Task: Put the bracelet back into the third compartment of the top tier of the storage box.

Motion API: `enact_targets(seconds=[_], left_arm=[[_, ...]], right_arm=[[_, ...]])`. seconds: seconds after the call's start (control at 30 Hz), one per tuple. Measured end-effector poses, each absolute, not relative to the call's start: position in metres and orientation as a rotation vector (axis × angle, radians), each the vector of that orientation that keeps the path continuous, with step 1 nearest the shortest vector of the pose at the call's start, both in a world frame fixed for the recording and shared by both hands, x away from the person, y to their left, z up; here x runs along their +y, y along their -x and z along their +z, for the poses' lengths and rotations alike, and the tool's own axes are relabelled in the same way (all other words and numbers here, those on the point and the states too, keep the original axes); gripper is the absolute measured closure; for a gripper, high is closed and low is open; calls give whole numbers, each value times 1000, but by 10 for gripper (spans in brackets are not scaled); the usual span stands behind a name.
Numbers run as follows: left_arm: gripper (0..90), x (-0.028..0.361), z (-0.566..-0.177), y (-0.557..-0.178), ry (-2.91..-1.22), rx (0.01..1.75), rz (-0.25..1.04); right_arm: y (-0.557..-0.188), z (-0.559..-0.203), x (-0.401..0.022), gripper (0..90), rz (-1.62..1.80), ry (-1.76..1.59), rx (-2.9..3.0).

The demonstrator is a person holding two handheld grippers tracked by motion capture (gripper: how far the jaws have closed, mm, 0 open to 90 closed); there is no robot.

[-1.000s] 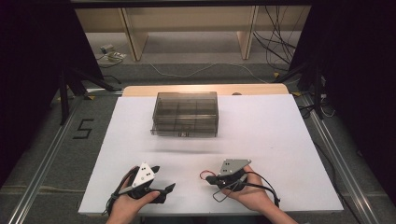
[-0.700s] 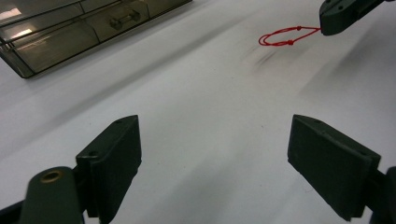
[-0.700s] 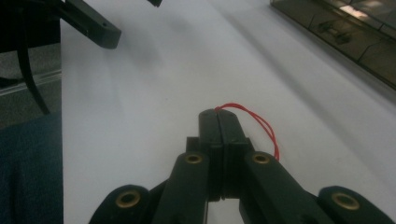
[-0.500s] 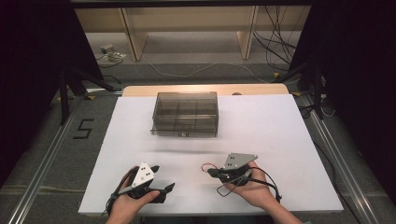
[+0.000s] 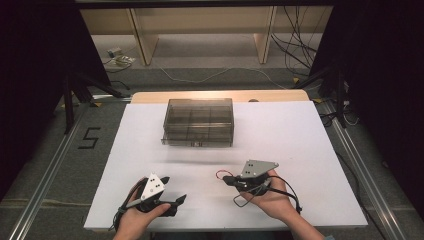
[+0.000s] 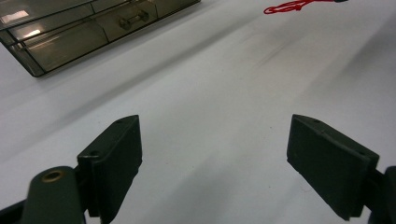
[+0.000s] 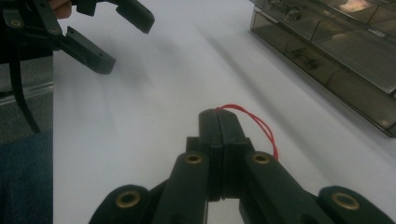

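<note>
- I am holding my right gripper, matte black plastic with brass pivot pins and a grey three-cornered plate on top, low over the near part of the table; its jaws are pressing flat together and pinching a thin red loop of rubber band or wire.
- The red loop is bulging out past the tips and curving down one side of the jaws; in the high view it is showing as a small red arc at the tip, pointing toward my other hand.
- I am holding my left gripper near the table's front edge, jaws spread wide with only bare table between them; the blocky pads are looking smooth and squared.
- A smoky, translucent plastic organiser box with small drawers is sitting toward the far middle of the table, well apart from both grippers.
- Its compartments are divided by thin walls; a small metal part is lying in one front drawer, and another in a drawer seen from the right gripper view. What they are, I cannot tell.
- The white tabletop sheet is lying smooth and matte, with a strip of pale wood showing at its far edge.
- Beyond, grey floor with a black number 5 marking, loose cables and wooden shelf legs; the sides of the room are staying dark.
</note>
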State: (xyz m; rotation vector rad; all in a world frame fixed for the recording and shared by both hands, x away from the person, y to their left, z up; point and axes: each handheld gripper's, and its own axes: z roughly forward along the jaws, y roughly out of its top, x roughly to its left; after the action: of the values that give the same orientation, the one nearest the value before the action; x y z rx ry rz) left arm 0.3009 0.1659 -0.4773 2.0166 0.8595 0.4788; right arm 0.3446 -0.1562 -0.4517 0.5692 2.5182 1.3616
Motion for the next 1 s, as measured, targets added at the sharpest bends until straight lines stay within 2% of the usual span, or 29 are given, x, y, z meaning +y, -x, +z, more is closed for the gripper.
enact_targets(seconds=[1.0], left_arm=[[180,167,-478,-301,-2010,861,483]], right_arm=[[-360,-427,-161,900,1404,-590,2424]])
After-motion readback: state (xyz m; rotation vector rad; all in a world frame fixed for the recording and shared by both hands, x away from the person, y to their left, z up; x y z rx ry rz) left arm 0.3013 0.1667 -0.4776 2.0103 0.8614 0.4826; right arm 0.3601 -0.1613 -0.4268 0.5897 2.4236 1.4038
